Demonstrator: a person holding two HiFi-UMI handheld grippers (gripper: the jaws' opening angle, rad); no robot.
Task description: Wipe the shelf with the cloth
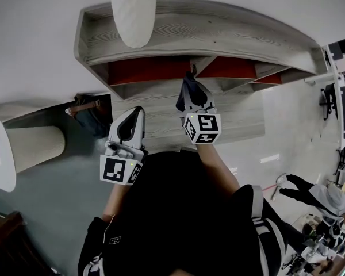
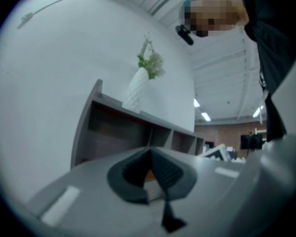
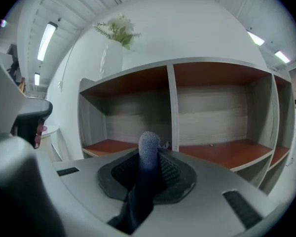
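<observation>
Right tool (image 3: 149, 174) clamped on cloth (image 3: 149, 147) (blue-grey knit, bunched), held up before the shelf (image 3: 222, 154) divider. Left tool (image 2: 150, 174) closed, empty. Knit texture reads only in right gripper view; head view shows a dark lump.

Head view looks steeply down onto the shelf (image 1: 207, 33) top from above and behind. Right gripper view faces the open bays head-on, close. Left gripper view angles up from lower left, seemingly farther off. All three share shelf and vase (image 1: 135, 13).
</observation>
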